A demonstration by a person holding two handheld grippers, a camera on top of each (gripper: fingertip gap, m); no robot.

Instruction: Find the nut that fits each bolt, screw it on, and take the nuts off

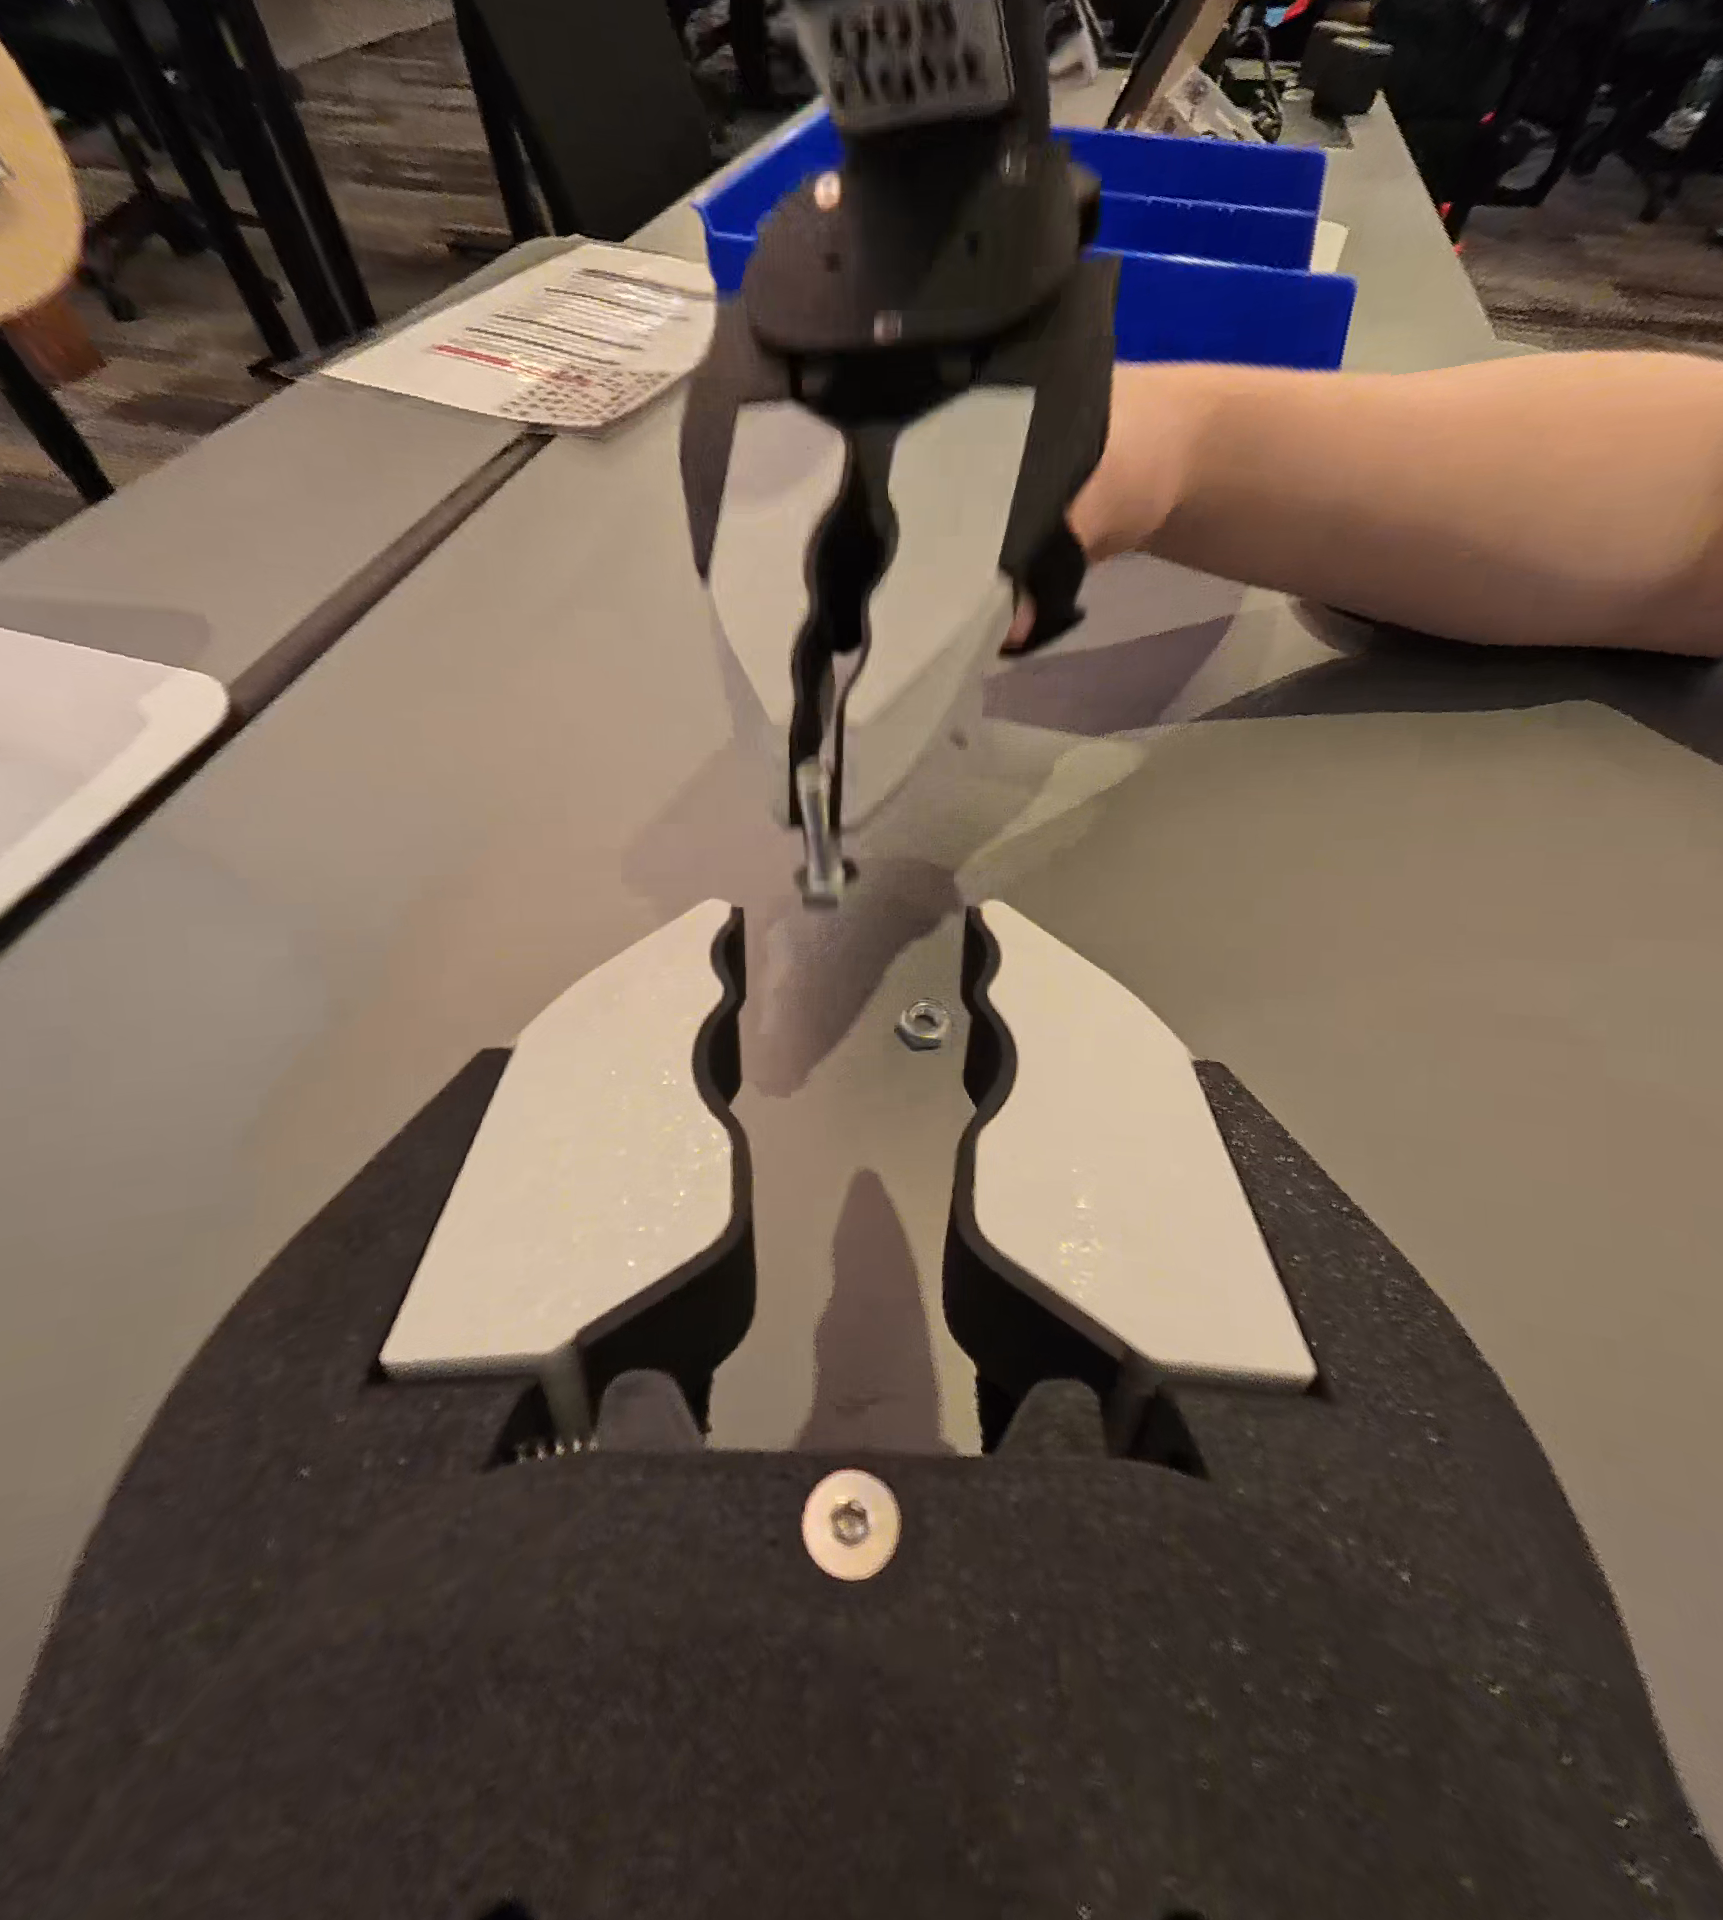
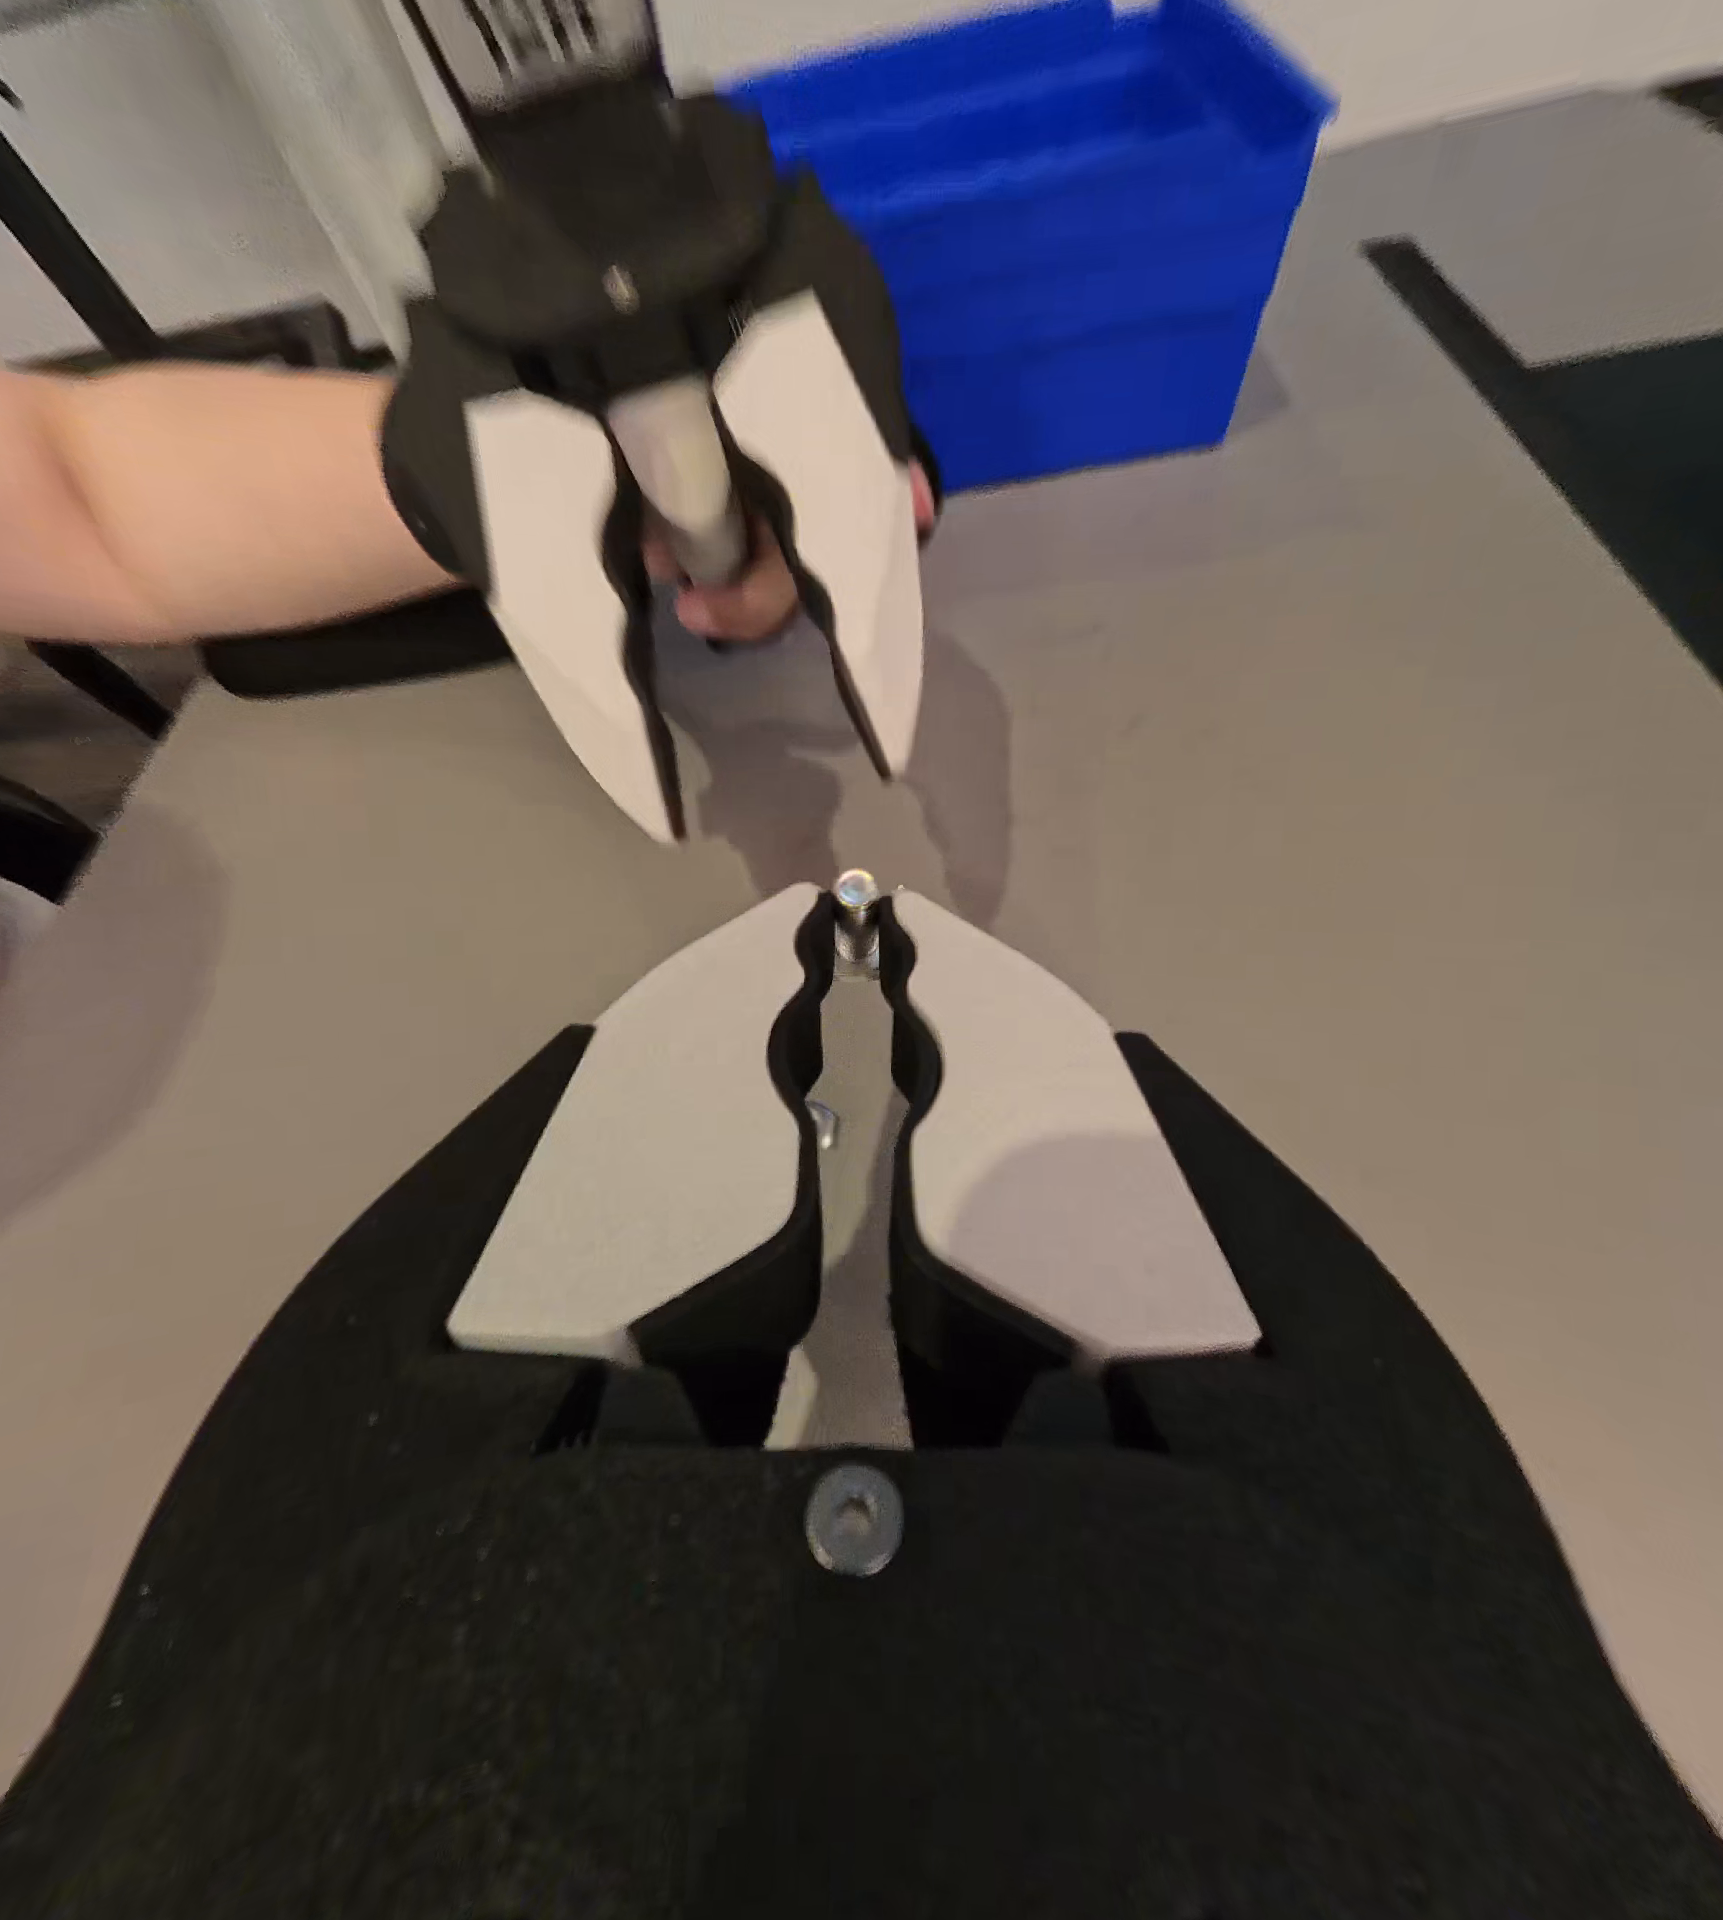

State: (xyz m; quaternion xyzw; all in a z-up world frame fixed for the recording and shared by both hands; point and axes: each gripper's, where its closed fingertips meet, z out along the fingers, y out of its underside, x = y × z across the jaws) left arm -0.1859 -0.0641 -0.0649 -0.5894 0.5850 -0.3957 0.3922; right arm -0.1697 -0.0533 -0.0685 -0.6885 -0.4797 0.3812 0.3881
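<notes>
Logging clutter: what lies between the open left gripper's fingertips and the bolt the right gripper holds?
Left wrist view: only bare grey table between the left gripper and the bolt. The loose nut sits farther back, between the left gripper's fingers.

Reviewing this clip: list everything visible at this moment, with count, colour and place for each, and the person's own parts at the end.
bolt: one, silver, clamped at the right gripper's tips, pointing toward the left gripper.
nut: one, silver, lying loose on the table between the left gripper's open fingers.
blue bin: one, with dividers, at the far end of the table.
printed sheet: one, white, far left on the table.
white tray: one, on the left edge, only partly in view.
table: grey top, with a seam running along its left side.
left gripper: black with white finger plates, open, empty.
right gripper: same build, shut on the bolt.
forearm: one per view, each with a black fingerless glove.
</notes>
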